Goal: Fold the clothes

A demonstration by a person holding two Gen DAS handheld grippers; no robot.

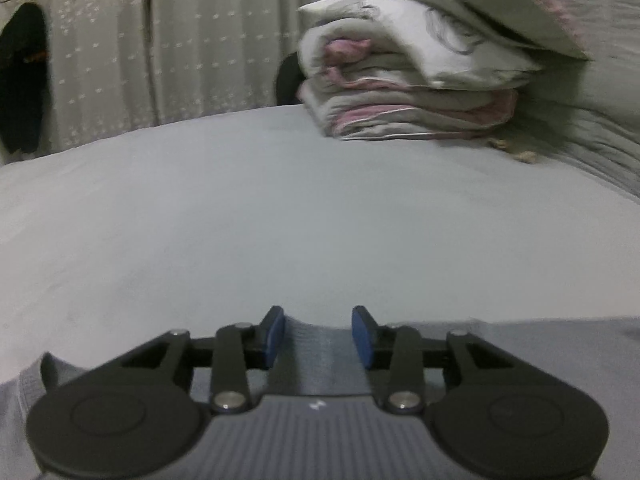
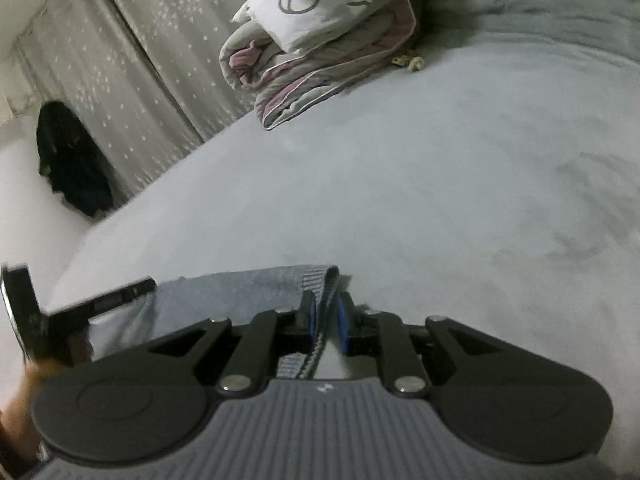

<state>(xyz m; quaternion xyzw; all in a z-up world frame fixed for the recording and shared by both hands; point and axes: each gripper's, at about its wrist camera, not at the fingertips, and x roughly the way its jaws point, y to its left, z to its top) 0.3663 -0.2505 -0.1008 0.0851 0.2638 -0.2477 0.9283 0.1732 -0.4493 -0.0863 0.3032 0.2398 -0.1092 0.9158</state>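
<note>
Folding looks under way: your right gripper (image 2: pixel 325 326) pinches the ribbed hem of the blue-grey knit garment (image 2: pixel 240 296) lying on the bed (image 2: pixel 400 184), while your left gripper (image 1: pixel 318 338) straddles the fabric unclenched; next, clamp left, then carry both edges forward together

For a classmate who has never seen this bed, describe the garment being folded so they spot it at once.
Start at the pale grey bed; the folded quilts sit at its far end. At the near edge lies the blue-grey knit garment, the only ribbed, bluish cloth.
</note>
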